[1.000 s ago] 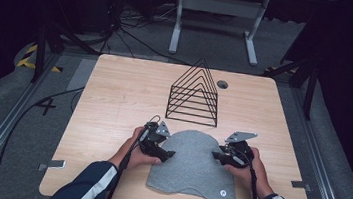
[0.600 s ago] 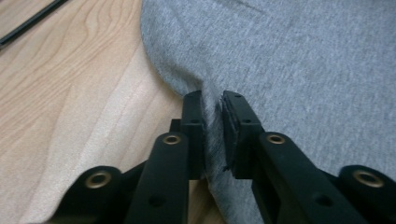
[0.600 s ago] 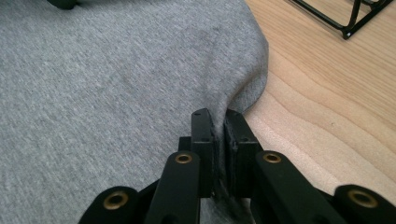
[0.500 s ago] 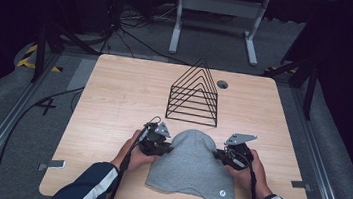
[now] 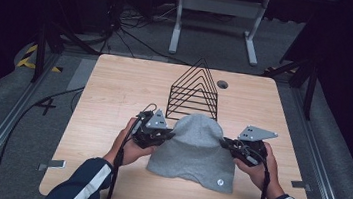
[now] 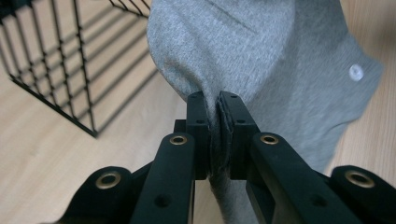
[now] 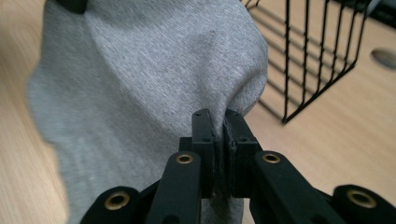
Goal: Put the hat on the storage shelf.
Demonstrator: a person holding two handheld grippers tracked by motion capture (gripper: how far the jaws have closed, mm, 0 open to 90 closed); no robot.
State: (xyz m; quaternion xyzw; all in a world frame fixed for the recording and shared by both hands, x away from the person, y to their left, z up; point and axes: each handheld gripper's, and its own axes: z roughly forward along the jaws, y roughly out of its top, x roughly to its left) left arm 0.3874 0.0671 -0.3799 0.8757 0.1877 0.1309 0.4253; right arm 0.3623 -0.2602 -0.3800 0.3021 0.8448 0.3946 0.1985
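Grey cloth: a soft grey cloth [image 5: 194,149] sits near the front middle of the wooden surface [image 5: 115,87]; its top bulges up and its bottom edge lies flat.
Left tool: the left tool [image 5: 169,135] has both black jaws pressed together on the cloth's left edge, and a fold of grey is squeezed between them [image 6: 215,135].
Right tool: the right tool [image 5: 224,143] pinches the cloth's right edge the same way, with the jaws tight on the fabric [image 7: 219,140].
Just now: both tools have just been closing, with cloth between the jaws.
Wire rack: a black wire rack [image 5: 195,91] stands just behind the cloth, and the cloth's top edge covers its lowest bars.
Open room: bare wood lies wide on the left and on the right, and there is some behind the rack too.
Front edge: the cloth's bottom edge is near the front edge of the surface.
Small mark: a white dot [image 5: 221,183] is on the cloth's lower right corner; it is too small to read.
Hole: a round hole [image 5: 222,84] is in the wood behind the rack.
Hard to see: the room around is dark, and the person's arms are cut off at the bottom of the high view.
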